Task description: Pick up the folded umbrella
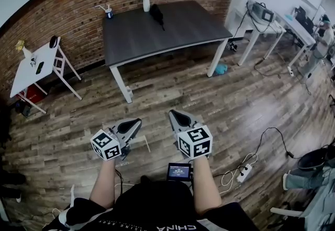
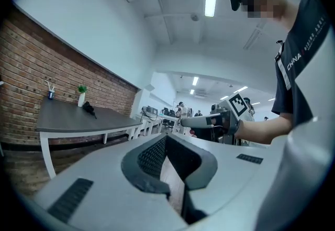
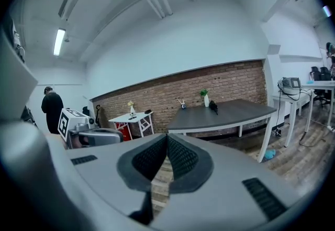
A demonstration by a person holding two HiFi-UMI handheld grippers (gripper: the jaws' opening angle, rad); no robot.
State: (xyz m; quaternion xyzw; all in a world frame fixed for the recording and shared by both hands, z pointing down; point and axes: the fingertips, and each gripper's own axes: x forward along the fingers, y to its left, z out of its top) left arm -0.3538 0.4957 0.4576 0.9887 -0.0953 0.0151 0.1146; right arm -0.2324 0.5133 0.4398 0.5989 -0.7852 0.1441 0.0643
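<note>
My left gripper (image 2: 166,141) has its ribbed jaws pressed together at the tips with nothing between them, only a sliver of wooden floor (image 1: 172,83) showing through the gap lower down. My right gripper (image 3: 167,138), just beside it, is closed the same way and is also empty. I hold both out in front of my waist, with their marker cubes toward me and their tips turned slightly toward each other. They are well above the boards and touch nothing. The folded umbrella (image 1: 156,14) lies far ahead of both grippers, about in line with the gap between them. It is flat on the back part of the dark grey table (image 1: 172,28), close to the brick wall (image 1: 78,10). It is a short black bundle, and its long axis runs from the wall side toward the table's near edge, slanting a little to my right. The thick body is at the wall end, and a thin tail points toward me. A white vase (image 1: 146,2) holding a green plant stands just to the left of it, and a cup (image 1: 108,13) stands farther left near the table's corner. A small white table (image 1: 36,65) stands well off to the left of my left gripper. A power strip (image 1: 244,173) lies on the floor near my right elbow.
</note>
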